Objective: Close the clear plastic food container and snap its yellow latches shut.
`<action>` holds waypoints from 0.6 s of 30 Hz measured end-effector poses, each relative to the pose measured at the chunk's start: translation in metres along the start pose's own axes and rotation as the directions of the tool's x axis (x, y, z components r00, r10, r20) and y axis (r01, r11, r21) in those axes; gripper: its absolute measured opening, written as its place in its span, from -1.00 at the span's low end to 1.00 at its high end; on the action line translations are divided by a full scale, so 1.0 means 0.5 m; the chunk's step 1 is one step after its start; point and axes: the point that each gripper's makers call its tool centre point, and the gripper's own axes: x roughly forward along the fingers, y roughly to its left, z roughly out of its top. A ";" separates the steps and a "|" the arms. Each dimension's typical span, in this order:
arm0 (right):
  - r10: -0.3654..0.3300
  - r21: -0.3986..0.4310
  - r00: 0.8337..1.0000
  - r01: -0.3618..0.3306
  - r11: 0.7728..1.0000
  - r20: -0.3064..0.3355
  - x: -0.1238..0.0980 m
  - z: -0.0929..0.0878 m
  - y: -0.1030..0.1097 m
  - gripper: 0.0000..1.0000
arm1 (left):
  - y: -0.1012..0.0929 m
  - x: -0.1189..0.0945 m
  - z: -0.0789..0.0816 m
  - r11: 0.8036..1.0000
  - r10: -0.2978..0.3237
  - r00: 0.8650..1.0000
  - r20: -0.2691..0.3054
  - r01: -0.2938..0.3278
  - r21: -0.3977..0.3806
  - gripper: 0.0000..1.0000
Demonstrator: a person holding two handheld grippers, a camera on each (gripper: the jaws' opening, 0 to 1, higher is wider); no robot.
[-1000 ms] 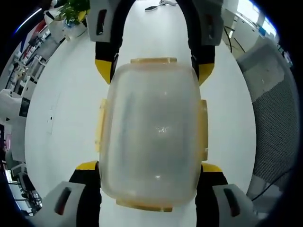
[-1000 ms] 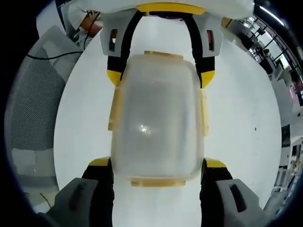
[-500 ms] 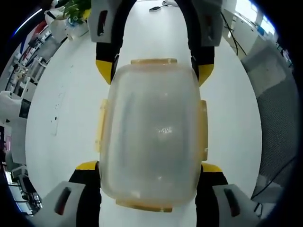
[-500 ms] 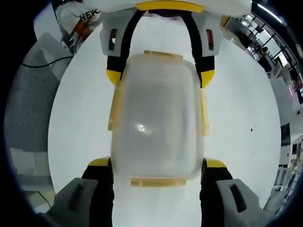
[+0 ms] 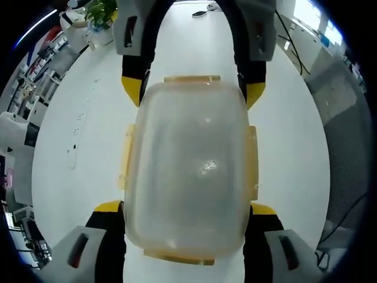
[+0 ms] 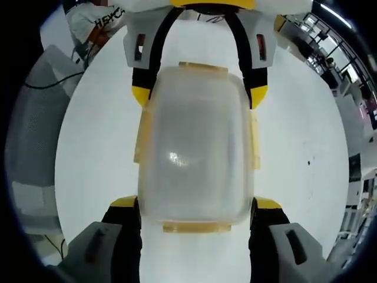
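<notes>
The clear plastic food container point(image 5: 188, 171) has its lid on, and it lies lengthwise between both grippers over a white table point(image 5: 76, 118). Yellow latches sit on all its sides: a side latch point(image 5: 124, 156) lies flat against the wall, and an end latch point(image 5: 191, 78) is at the far end. My left gripper point(image 5: 186, 209) is shut on the container's near end. Opposite it, my right gripper point(image 5: 192, 91) clamps the far end. In the right gripper view the same container point(image 6: 194, 147) sits in my right gripper point(image 6: 195, 204), with my left gripper point(image 6: 199, 94) on the other end.
A potted plant point(image 5: 100, 9) and a small dark object point(image 5: 200, 12) stand at the table's far end. Grey mesh chairs point(image 5: 347, 159) point(image 6: 29, 135) flank the table. A person's printed shirt point(image 6: 100, 23) shows behind the left gripper. Shelving and office clutter point(image 6: 347, 76) line the room's edge.
The background has slid behind the container in both views, so both hands have moved together. The container and both grips look unchanged.
</notes>
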 end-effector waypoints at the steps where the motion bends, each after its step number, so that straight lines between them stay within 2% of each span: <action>1: 0.000 -0.001 1.000 0.000 1.000 -0.004 0.000 0.001 -0.002 0.44 | 0.001 0.000 0.000 1.000 0.000 1.000 -0.002 0.000 0.000 0.60; 18: 0.011 0.009 1.000 -0.011 1.000 0.001 0.002 -0.001 -0.010 0.49 | 0.010 0.002 -0.002 1.000 -0.006 1.000 -0.003 0.006 0.001 0.61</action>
